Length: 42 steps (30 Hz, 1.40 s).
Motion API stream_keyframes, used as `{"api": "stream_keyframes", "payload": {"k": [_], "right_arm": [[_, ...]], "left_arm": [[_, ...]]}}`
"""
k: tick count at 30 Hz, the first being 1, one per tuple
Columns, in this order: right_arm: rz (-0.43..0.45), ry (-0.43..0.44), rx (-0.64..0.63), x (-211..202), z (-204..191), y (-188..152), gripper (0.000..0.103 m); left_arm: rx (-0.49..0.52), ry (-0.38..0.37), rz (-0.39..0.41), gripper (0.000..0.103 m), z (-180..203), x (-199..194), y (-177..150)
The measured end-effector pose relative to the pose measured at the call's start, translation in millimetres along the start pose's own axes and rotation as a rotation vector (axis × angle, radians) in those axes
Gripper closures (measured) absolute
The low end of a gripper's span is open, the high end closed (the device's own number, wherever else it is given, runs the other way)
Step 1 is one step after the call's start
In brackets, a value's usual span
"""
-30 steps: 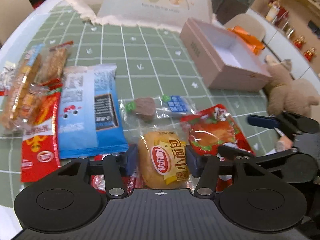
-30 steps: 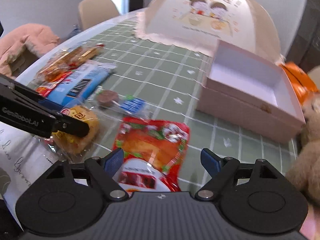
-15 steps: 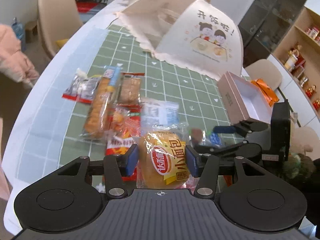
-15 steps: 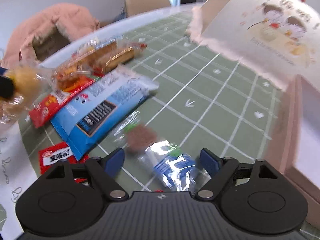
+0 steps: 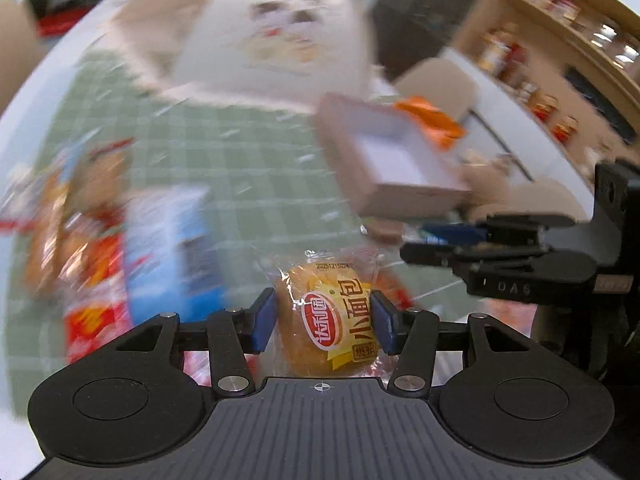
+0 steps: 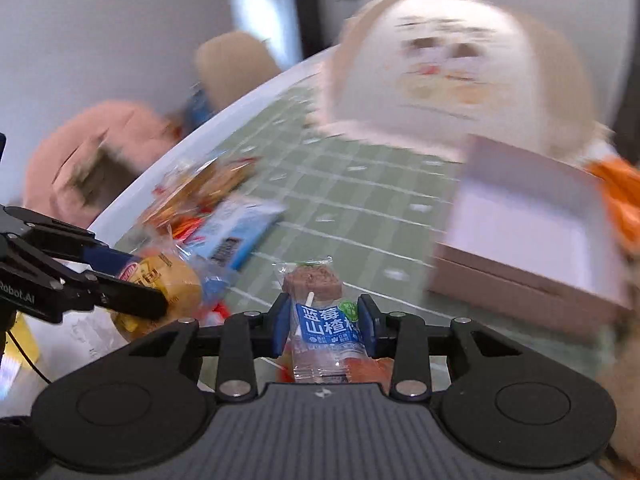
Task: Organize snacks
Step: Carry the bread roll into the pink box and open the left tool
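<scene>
From the left wrist, the left gripper (image 5: 323, 322) is clamping a clear-wrapped golden bun with a red-and-yellow label (image 5: 330, 316) above the green checked tablecloth (image 5: 248, 168); the open pink cardboard box (image 5: 384, 160) is sitting far right (all blurred). From the right wrist, the right gripper (image 6: 324, 324) is closing its jaws on a clear-wrapped brown hawthorn stick with a blue label (image 6: 322, 316), pads pressing it.

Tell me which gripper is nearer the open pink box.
Right. The right gripper, closing on the lollipop packet, sits beside the box; the left gripper holds bread farther off.
</scene>
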State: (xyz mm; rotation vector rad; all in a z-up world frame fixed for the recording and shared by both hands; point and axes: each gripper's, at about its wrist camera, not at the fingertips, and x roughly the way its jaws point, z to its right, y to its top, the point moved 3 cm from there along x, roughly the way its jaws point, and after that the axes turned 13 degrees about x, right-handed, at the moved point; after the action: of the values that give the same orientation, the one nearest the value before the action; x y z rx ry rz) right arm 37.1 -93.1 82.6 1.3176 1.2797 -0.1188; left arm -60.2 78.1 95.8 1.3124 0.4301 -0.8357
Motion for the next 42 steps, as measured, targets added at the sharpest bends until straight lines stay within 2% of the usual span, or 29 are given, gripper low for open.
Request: {"api": "stream_keyframes", "payload": {"k": [5, 8, 10, 11, 13, 14, 16, 20, 23, 25, 27, 28, 29, 31, 36, 38, 40, 42], "right_arm": [[0.091, -0.158, 0.114, -46, 45, -16, 0.068], [0.128, -0.200, 0.168, -62, 60, -24, 0.068], [0.151, -0.221, 0.204, -68, 66, -28, 0.068], [0.159, -0.235, 0.217, -71, 68, -31, 0.068], [0.181, -0.264, 0.239, -76, 73, -34, 0.068], [0.190, -0.271, 0.248, -80, 76, -35, 0.068], [0.200, -0.271, 0.282, -88, 86, -37, 0.068], [0.211, -0.259, 0.350, -93, 105, -29, 0.068], [0.276, -0.270, 0.324, -96, 111, 1, 0.068], [0.359, -0.285, 0.296, -96, 113, 39, 0.067], [0.450, -0.298, 0.289, -94, 117, 72, 0.058], [0.476, -0.313, 0.286, -87, 120, 89, 0.045], [0.459, -0.327, 0.279, -78, 121, 101, 0.040], [0.408, -0.334, 0.276, -59, 121, 113, 0.038], [0.247, -0.218, 0.219, -11, 92, 86, 0.036], [0.173, -0.216, 0.182, 8, 79, 68, 0.036], [0.107, -0.203, 0.158, 23, 65, 51, 0.036], [0.058, -0.190, 0.147, 31, 55, 38, 0.036]], "left_arm": [[0.090, -0.096, 0.133, 0.048, 36, 9, 82], [0.113, -0.113, 0.239, 0.047, 49, 23, 142], [0.084, -0.142, 0.246, 0.047, 49, 51, 179], [0.054, -0.139, 0.242, 0.047, 47, 65, 191], [0.034, -0.082, 0.274, 0.049, 40, 81, 199], [0.032, -0.066, 0.288, 0.049, 39, 82, 196], [0.012, -0.090, 0.312, 0.049, 32, 79, 182], [-0.035, -0.068, 0.238, 0.049, 5, 77, 139], [-0.129, -0.027, 0.184, 0.049, -22, 76, 98], [-0.200, -0.003, 0.187, 0.049, -40, 69, 79], [-0.247, 0.047, 0.198, 0.049, -57, 58, 62], [-0.261, 0.083, 0.201, 0.049, -67, 51, 56], [-0.272, 0.129, 0.203, 0.049, -77, 42, 48], [-0.295, 0.215, 0.217, 0.049, -98, 22, 37], [-0.419, 0.458, 0.243, 0.049, -171, -28, 4], [-0.448, 0.503, 0.226, 0.049, -202, -30, -1], [-0.441, 0.521, 0.188, 0.049, -229, -23, -4], [-0.440, 0.575, 0.139, 0.049, -252, -15, -5]]}}
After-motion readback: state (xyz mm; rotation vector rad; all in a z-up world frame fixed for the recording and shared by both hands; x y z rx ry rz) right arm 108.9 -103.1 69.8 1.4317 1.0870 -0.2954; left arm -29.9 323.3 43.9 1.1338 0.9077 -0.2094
